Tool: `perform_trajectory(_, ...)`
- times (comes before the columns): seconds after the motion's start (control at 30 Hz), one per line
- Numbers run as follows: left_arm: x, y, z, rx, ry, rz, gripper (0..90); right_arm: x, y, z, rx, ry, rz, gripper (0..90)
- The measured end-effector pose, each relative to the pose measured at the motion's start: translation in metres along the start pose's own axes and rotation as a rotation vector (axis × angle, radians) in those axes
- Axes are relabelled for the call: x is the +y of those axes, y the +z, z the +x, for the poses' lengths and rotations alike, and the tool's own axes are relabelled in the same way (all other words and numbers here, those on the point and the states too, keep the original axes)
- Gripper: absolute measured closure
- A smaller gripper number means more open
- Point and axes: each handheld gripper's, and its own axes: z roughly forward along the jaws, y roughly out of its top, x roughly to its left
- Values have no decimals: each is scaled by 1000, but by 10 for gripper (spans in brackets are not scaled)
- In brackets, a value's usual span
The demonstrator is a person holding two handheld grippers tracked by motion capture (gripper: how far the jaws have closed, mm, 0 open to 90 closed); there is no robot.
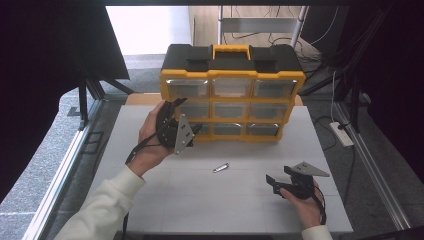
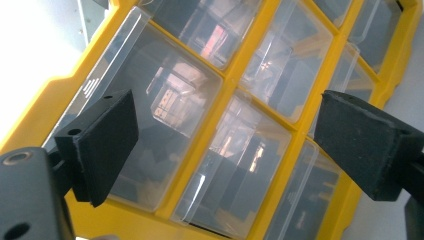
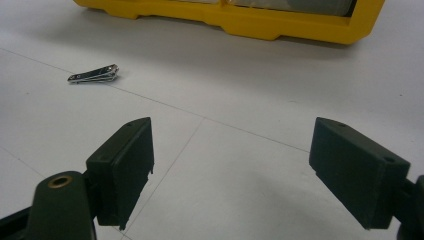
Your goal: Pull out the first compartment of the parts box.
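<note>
Nearest the camera in the high view, a white sleeve (image 1: 102,207) comes in at the lower left and leads up to the left hand (image 1: 150,142), which holds the left tongs (image 1: 196,129) against the front of the yellow drawer cabinet (image 1: 232,75). Those tongs are released: in the left gripper view their black pads (image 2: 102,145) stand wide apart with clear drawer fronts (image 2: 165,125) between them, and whether either pad touches the plastic cannot be told. They sit at the cabinet's lower left drawers. The cabinet stands upright at the far side of the white worktop (image 1: 200,200), three drawers across and three high, with a black top and a yellow handle. Further right, a small metal nail clipper (image 1: 221,167) lies flat on the bare worktop, in front of the cabinet and well apart from both tongs. At the lower right, the right hand (image 1: 305,202) holds the right tongs (image 1: 276,181) low over the worktop, also released, their jaws spread with nothing between them and pointing toward the clipper (image 3: 94,74).
</note>
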Motion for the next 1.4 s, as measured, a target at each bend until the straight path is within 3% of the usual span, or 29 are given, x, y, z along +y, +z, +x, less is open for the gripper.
perform_trajectory(1.4,8,11,20,84,52,-9,123,0,1,0,-12,-5,15,181)
